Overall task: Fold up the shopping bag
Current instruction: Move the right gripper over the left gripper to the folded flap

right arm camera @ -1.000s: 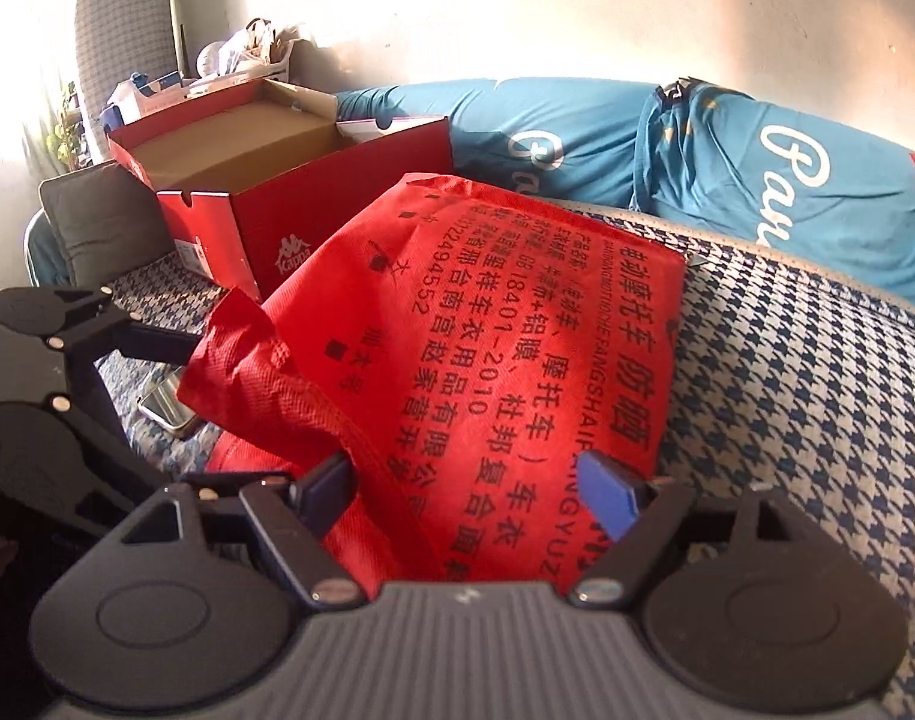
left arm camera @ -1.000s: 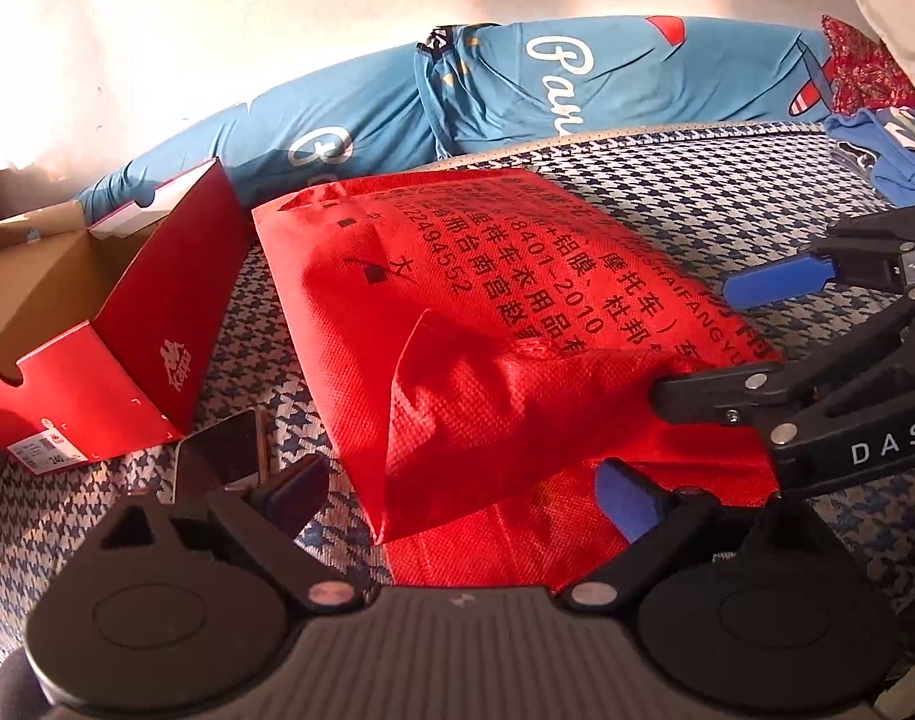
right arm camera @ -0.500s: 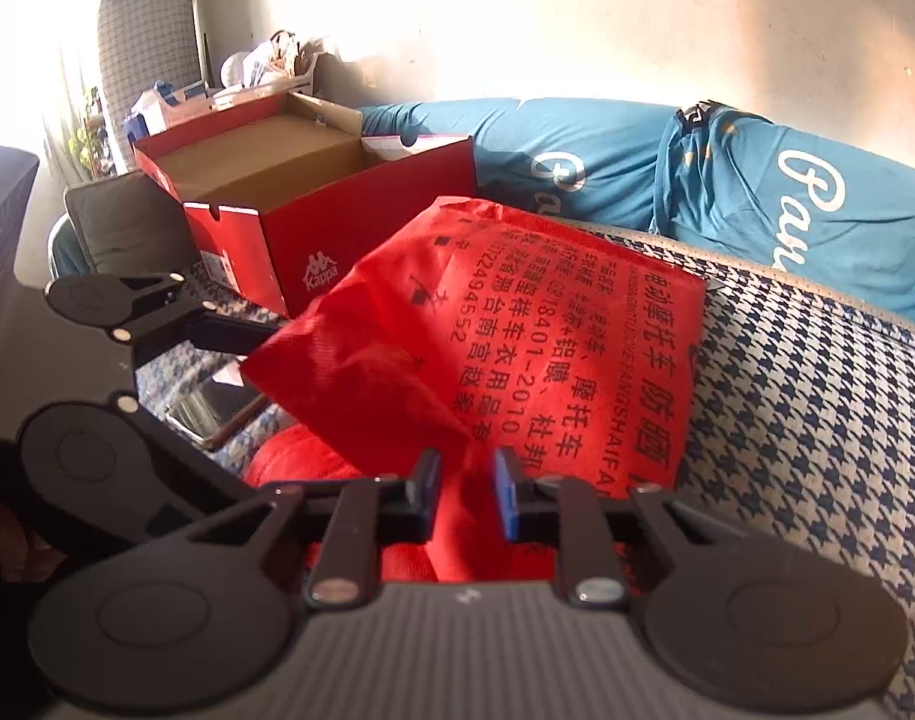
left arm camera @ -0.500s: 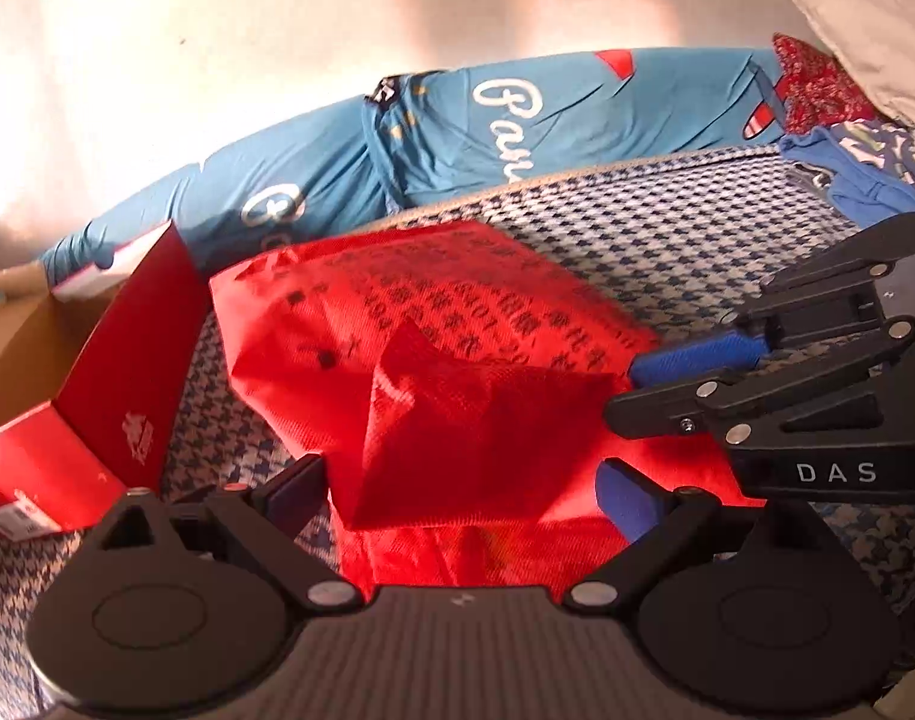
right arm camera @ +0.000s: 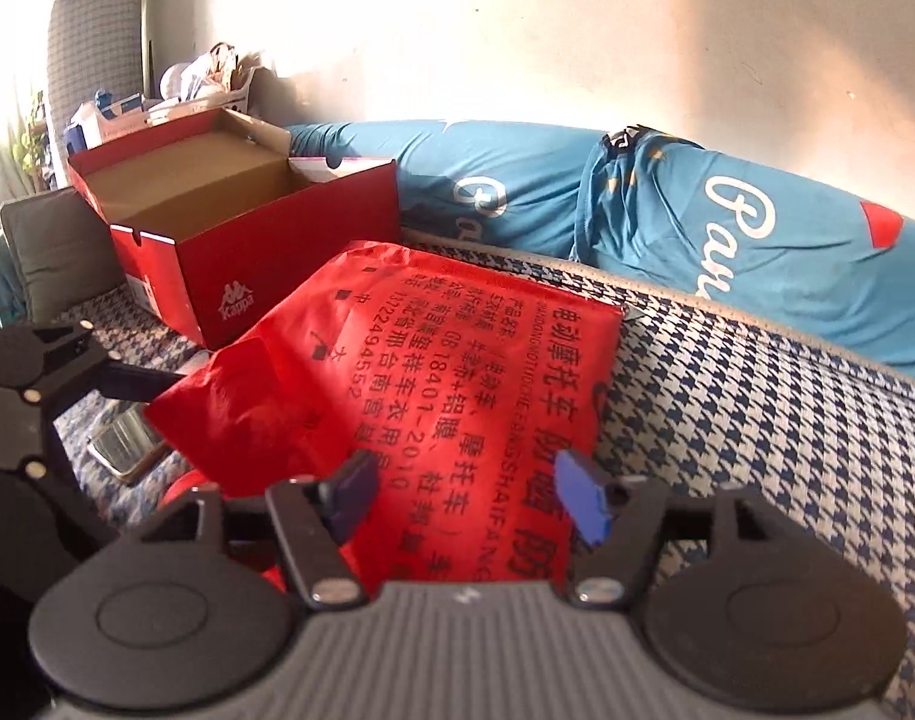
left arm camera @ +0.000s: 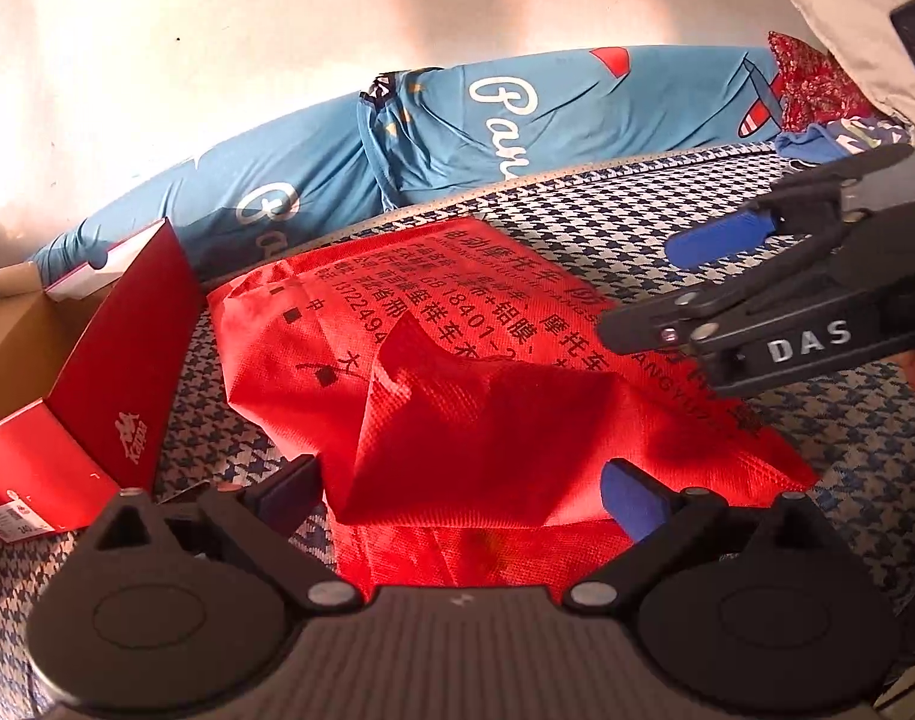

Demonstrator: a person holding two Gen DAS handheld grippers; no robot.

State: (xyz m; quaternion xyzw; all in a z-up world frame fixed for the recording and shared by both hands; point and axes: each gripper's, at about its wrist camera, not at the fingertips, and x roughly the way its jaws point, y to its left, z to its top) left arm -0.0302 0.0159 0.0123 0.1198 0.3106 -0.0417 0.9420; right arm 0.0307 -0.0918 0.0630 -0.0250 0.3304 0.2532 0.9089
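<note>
Plain pale wall point(right arm camera: 547, 30) behind, lit by warm patchy sunlight, brightest at the left. Bed covered in blue-and-white houndstooth cover point(right arm camera: 757, 420). A blue bolster point(left arm camera: 457, 138) with white lettering lies along the wall. Open red shoebox point(right arm camera: 247, 252) on the bed at the left. Grey cushion point(right arm camera: 55, 246) beside it. Cluttered shelf point(right arm camera: 175, 96) and checked curtain point(right arm camera: 91, 30) in the far left corner.

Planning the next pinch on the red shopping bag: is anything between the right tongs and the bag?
Nothing visible. The right tongs have just been opening, and the red shopping bag lies directly between and ahead of their fingers; the shoe box sits off to the side.
</note>
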